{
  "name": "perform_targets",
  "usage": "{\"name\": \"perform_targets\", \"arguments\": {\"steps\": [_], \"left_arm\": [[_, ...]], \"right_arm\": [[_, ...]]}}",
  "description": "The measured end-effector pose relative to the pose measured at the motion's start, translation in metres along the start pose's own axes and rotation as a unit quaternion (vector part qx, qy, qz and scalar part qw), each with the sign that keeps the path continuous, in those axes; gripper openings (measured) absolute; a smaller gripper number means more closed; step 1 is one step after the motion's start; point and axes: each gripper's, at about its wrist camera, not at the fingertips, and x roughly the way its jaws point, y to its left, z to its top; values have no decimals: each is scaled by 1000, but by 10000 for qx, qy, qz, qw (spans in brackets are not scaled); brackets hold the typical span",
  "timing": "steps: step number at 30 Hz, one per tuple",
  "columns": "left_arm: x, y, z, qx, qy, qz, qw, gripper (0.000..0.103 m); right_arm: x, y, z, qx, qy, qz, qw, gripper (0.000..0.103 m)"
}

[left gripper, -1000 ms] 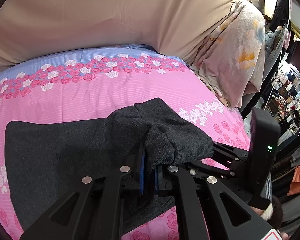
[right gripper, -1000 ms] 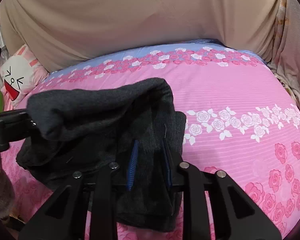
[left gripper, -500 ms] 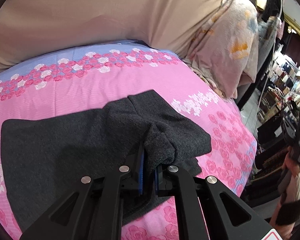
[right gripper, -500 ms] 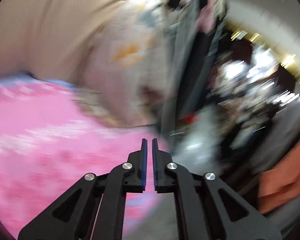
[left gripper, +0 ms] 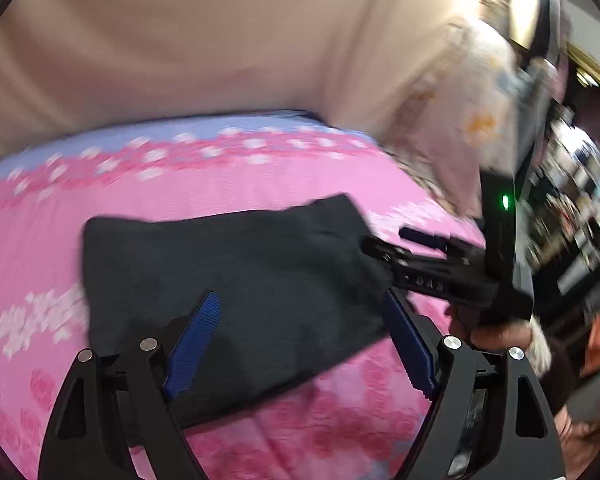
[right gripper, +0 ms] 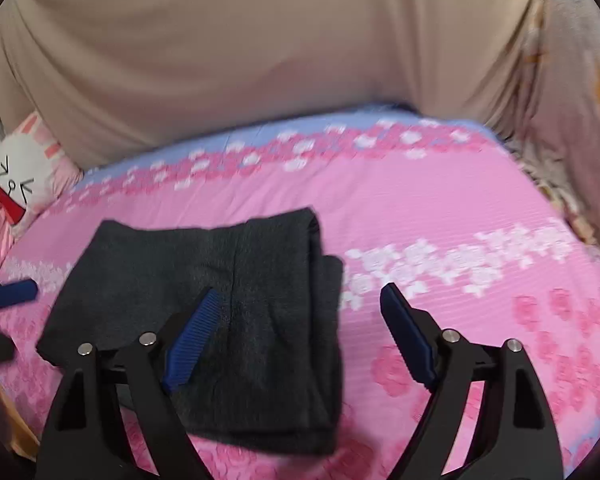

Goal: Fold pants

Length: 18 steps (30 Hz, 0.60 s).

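Dark grey pants [left gripper: 236,280] lie folded into a flat rectangle on the pink floral bed sheet [left gripper: 204,184]. They also show in the right wrist view [right gripper: 220,300]. My left gripper [left gripper: 300,320] is open and empty, just above the near edge of the pants. My right gripper [right gripper: 300,312] is open and empty over the pants' right edge. In the left wrist view the right gripper [left gripper: 420,252] comes in from the right beside the pants. In the right wrist view the left gripper's blue fingertips [right gripper: 12,292] show at the left edge.
A beige backrest [right gripper: 260,60] rises behind the bed. A floral cushion [left gripper: 468,120] sits at the right. A white cartoon-face pillow [right gripper: 20,184] lies at the far left. Cluttered shelves [left gripper: 572,200] stand beyond the bed's right edge.
My left gripper has let go of the pants fold and opened. The right gripper has swung back over the bed and opened. The pants now lie flat.
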Motion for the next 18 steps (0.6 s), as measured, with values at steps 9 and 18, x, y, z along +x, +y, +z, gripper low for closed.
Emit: {"name": "perform_targets", "arguments": {"steps": [9,18], "left_arm": [[5,56,-4,-609,96,1167,9913,80],[19,74,-9,-649,361,1759,9816,80]], "right_arm": [[-19,-13,-3,372,-99,-135,9992,12],[-47,28,32,-145,-916,-226,9954,28]]}}
